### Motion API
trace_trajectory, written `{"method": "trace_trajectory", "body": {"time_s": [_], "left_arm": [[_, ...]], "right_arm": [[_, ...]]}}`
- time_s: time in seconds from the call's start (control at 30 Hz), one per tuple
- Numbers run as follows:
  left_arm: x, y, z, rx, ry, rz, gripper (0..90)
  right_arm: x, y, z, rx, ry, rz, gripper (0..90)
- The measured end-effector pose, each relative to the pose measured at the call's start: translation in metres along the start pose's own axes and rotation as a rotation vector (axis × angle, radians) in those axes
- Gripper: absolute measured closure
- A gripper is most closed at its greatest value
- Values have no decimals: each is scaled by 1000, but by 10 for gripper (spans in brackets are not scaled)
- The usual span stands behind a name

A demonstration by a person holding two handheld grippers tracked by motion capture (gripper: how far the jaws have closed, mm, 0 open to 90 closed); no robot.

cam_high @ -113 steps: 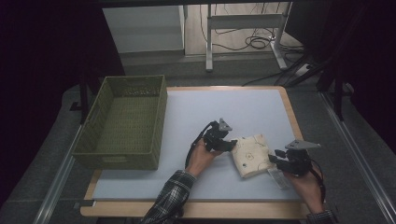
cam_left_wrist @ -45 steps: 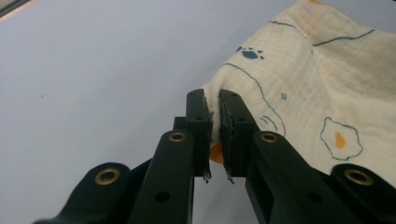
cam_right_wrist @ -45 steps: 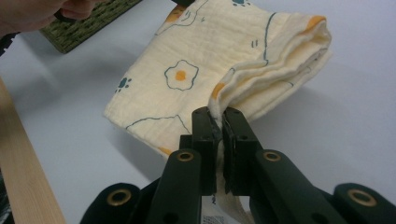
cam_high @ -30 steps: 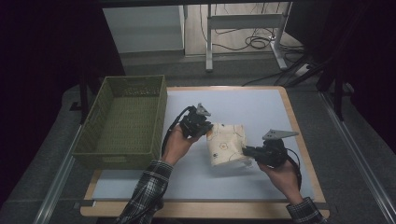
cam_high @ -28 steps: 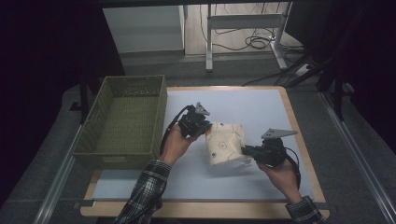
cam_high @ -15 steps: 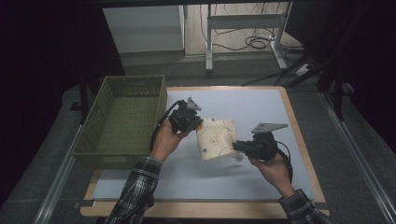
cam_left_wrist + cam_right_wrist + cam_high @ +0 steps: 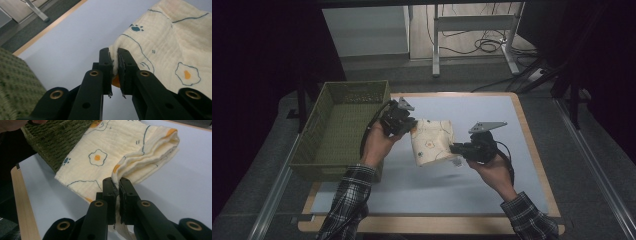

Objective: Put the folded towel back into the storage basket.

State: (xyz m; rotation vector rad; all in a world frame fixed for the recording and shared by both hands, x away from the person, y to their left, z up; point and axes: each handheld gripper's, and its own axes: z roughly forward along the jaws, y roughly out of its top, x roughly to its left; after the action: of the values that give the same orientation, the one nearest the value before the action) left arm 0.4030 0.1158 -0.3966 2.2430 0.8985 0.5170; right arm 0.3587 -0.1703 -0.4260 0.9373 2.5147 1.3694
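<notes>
A folded cream cloth [image 7: 432, 142] printed with fried eggs and blue outlines hangs above the pale blue table top [image 7: 482, 115], held at two sides. My left gripper [image 7: 411, 127] is shut on its upper left corner; in the left gripper view the black jaws pinch the cloth [image 7: 160, 50] edge at the left gripper [image 7: 113, 58] tips. My right gripper [image 7: 453, 148] is shut on the lower right corner; the right gripper view shows the folded cloth [image 7: 112, 155] edge clamped at the right gripper [image 7: 116, 185] tips. The cloth is tilted, just right of the basket.
A green woven basket [image 7: 343, 127] stands on the table's left side, close beside my left hand; its wall [image 7: 60, 137] rises behind the cloth. Wooden table edges [image 7: 532, 150] frame the top. A desk frame and cables [image 7: 482, 30] lie on the floor beyond.
Both grippers have carried the cloth leftward and upward, off the table toward the basket. The cloth has tilted and both grips have held.
</notes>
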Motion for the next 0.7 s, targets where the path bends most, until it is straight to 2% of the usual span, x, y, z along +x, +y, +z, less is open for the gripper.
{"method": "trace_trajectory", "body": {"time_s": [0.23, 0.7], "left_arm": [[13, -2, -17, -4, 26, -15, 824], [32, -11, -35, 15, 82, -30, 825]], "right_arm": [[7, 19, 9, -4, 14, -17, 843], [21, 42, 29, -5, 33, -44, 843]]}}
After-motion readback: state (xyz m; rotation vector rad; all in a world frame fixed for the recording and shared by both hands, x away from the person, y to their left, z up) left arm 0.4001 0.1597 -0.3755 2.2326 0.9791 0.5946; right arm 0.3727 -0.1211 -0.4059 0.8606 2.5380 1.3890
